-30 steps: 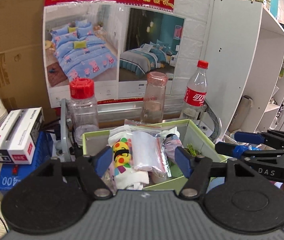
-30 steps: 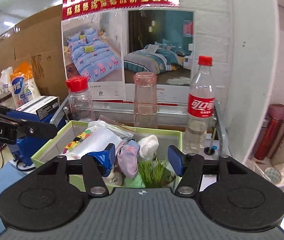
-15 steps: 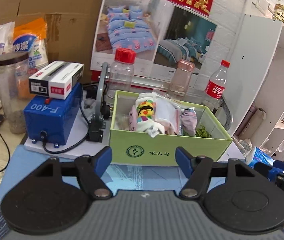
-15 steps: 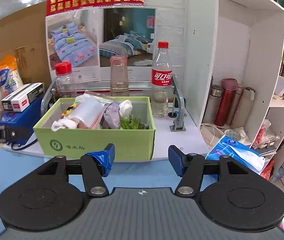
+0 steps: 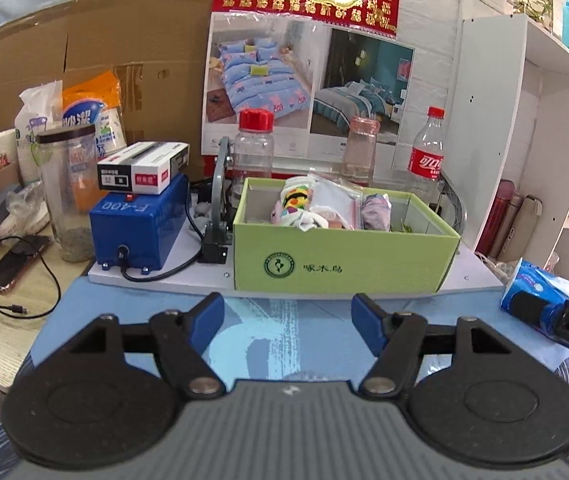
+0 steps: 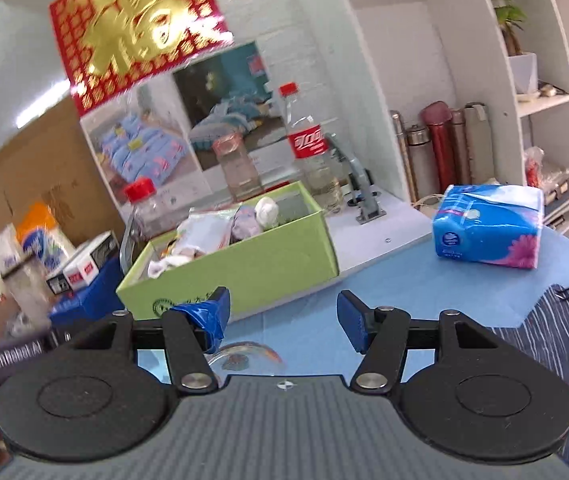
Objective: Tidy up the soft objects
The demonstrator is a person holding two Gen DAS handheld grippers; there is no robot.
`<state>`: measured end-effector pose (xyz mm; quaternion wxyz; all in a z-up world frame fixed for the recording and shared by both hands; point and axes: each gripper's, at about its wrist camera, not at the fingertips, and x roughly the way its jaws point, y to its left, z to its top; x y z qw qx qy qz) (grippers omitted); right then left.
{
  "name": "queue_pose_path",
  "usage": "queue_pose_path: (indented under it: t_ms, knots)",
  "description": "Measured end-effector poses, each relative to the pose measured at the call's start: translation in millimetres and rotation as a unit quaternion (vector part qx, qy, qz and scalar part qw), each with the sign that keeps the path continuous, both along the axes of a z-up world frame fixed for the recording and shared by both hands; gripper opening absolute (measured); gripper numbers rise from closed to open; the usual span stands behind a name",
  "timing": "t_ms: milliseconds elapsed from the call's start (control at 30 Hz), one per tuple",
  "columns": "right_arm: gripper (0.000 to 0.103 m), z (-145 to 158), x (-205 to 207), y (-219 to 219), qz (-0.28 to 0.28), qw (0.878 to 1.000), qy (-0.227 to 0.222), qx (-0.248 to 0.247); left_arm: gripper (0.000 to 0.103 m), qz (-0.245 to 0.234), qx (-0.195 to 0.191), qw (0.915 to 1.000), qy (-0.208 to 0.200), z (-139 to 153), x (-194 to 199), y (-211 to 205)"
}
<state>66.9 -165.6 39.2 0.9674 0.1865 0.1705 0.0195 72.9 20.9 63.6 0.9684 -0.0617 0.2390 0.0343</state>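
Note:
A green cardboard box (image 5: 340,260) (image 6: 244,272) stands on a white board ahead of both grippers. Rolled socks (image 5: 294,204), a clear plastic bag (image 5: 336,200) and a pale purple cloth bundle (image 5: 376,212) (image 6: 244,222) fill it. My left gripper (image 5: 287,322) is open and empty, low over the blue mat, short of the box's front wall. My right gripper (image 6: 282,322) is also open with nothing between its blue pads, tilted, to the right of the box. The right gripper's tip (image 5: 552,316) shows at the right edge of the left wrist view.
Behind the box stand a red-capped jar (image 5: 252,148), a pink bottle (image 5: 360,148) and a cola bottle (image 5: 426,156). A blue machine (image 5: 140,224) with a carton on it sits left. A blue tissue pack (image 6: 488,224) lies right, before white shelves (image 6: 524,100). A phone (image 5: 12,264) lies far left.
Both grippers have drawn back from above the box and come down toward the blue mat. The right gripper has also rolled, so its view tilts. Both stay open and empty.

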Motion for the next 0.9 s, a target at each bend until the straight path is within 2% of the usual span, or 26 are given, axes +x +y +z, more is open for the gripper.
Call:
queue_pose_path:
  t_ms: [167, 400, 600, 733, 900]
  knots:
    - [0.045, -2, -13, -10, -0.025, 1.000, 0.006, -0.008, 0.070, -0.013, -0.018, 0.9995, 0.023, -7, -11, -3]
    - [0.045, -7, -39, -17, -0.025, 1.000, -0.006, -0.009, 0.070, -0.012, 0.007, 0.9998, 0.015, -11, -40, -13]
    - [0.045, -16, -60, -12, -0.020, 0.999, -0.012, -0.040, 0.070, -0.021, 0.015, 0.9996, 0.013, -25, -65, -17]
    - [0.045, -22, -66, -10, -0.040, 0.996, 0.004, -0.077, 0.070, -0.022, 0.028, 0.9993, 0.010, -33, -72, -20]
    - [0.045, -27, -65, -11, -0.042, 0.995, 0.022, -0.086, 0.070, -0.023, 0.031, 0.9993, 0.004, -33, -75, -19]
